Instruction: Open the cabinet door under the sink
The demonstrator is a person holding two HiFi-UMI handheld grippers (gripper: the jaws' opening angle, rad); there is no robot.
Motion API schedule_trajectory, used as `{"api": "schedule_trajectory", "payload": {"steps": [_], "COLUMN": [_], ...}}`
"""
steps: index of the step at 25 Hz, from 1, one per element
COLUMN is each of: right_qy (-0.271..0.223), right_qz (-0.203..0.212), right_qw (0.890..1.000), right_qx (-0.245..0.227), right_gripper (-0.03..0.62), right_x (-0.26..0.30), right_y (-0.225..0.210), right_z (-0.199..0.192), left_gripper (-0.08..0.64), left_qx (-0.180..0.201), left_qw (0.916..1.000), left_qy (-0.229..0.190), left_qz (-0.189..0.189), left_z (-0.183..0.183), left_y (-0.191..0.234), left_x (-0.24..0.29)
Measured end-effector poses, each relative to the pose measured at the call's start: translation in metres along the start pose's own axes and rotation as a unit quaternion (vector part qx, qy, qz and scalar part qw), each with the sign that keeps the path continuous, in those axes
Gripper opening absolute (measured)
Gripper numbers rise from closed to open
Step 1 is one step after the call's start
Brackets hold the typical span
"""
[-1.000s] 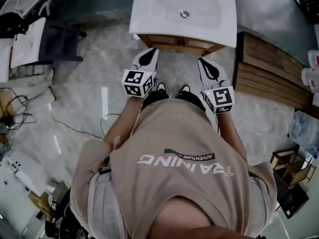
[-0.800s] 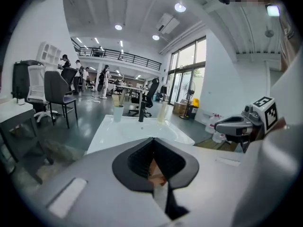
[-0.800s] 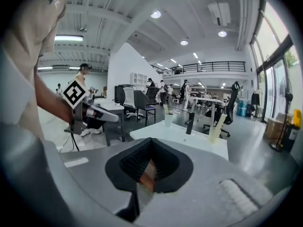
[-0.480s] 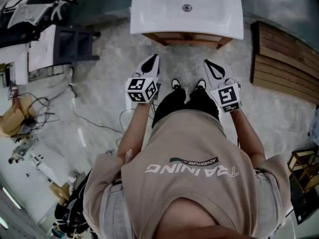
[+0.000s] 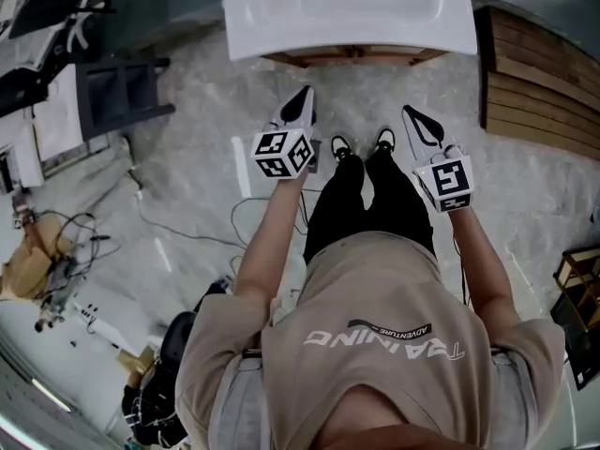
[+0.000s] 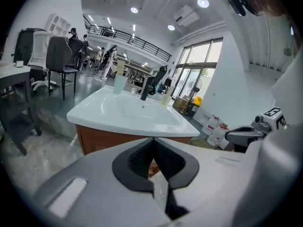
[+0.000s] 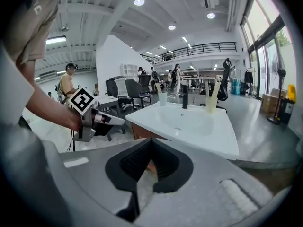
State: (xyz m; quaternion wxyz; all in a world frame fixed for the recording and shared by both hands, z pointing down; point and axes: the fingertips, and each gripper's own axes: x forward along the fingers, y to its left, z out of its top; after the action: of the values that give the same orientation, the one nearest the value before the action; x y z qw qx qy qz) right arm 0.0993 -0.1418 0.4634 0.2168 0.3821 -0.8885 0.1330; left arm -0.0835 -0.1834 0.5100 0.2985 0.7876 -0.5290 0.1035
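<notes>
The cabinet (image 5: pixel 352 56) is seen at the top of the head view as a narrow brown wooden band under the front edge of the white sink (image 5: pixel 281 17). In both gripper views its wooden front is shown as a plain brown face below the basin. The door itself cannot be told apart from the rest of that front.

The left gripper (image 5: pixel 306 94) is held in front of the cabinet, near its left part, and apart from it. Its jaws are pressed together at the tips, and nothing is gripped between them. Only a small piece of the wooden front is seen through the gap behind the tips. The right gripper (image 5: pixel 409 112) is held beside it, in front of the right part of the cabinet, also without touching it. Its jaws are closed tip to tip as well, and they are empty. Both grippers are pointed toward the sink, and the person's shoes (image 5: pixel 339 146) are placed on the grey stone floor (image 5: pixel 197 176) between them.

On the sink a dark faucet (image 6: pixel 147 90) is standing at the back. A pale cup (image 6: pixel 120 83) is placed at its left and a yellowish bottle (image 6: pixel 166 98) at its right. Wooden boards (image 5: pixel 539 82) are lying on the floor to the right of the sink, and a dark chair (image 5: pixel 117 92) is standing well to its left.
</notes>
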Motion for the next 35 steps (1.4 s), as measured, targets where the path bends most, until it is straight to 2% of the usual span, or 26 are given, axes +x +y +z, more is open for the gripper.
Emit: {"api": "schedule_trajectory", "payload": {"steps": [5, 8, 11, 14, 18, 25, 29, 32, 35], "right_qy": [0.019, 0.021, 0.018, 0.011, 0.019, 0.045, 0.048, 0.043, 0.035], "right_qz": [0.001, 0.005, -0.003, -0.008, -0.008, -0.008, -0.002, -0.003, -0.01], "right_qw": [1.0, 0.999, 0.998, 0.998, 0.997, 0.997, 0.997, 0.997, 0.998], "right_qx": [-0.015, -0.027, -0.061, -0.068, -0.074, -0.066, -0.068, -0.061, -0.041], "right_gripper": [0.002, 0.002, 0.003, 0.002, 0.002, 0.002, 0.003, 0.002, 0.002], "right_x": [0.03, 0.051, 0.067, 0.074, 0.079, 0.089, 0.103, 0.118, 0.126], "right_y": [0.013, 0.018, 0.02, 0.02, 0.012, 0.002, -0.01, -0.021, -0.031], "right_z": [-0.021, -0.028, -0.036, -0.04, -0.058, -0.097, -0.116, -0.126, -0.133], "left_gripper": [0.017, 0.017, 0.017, 0.017, 0.017, 0.017, 0.017, 0.017, 0.017], "left_qx": [-0.012, -0.006, 0.002, 0.006, -0.027, -0.048, -0.095, -0.156, -0.189], "left_qw": [0.9999, 0.9997, 0.9991, 0.9985, 0.998, 0.9976, 0.9946, 0.9867, 0.9803], "left_qy": [0.009, 0.022, 0.037, 0.044, 0.027, 0.03, 0.016, -0.006, -0.019], "left_qz": [-0.002, -0.009, -0.019, -0.033, -0.05, -0.04, -0.038, -0.045, -0.055], "left_z": [-0.023, -0.035, -0.054, -0.075, -0.096, -0.133, -0.144, -0.149, -0.156], "left_y": [0.019, 0.027, 0.032, 0.032, 0.034, 0.055, 0.06, 0.062, 0.057], "left_x": [0.026, 0.039, 0.056, 0.072, 0.098, 0.126, 0.141, 0.153, 0.163]}}
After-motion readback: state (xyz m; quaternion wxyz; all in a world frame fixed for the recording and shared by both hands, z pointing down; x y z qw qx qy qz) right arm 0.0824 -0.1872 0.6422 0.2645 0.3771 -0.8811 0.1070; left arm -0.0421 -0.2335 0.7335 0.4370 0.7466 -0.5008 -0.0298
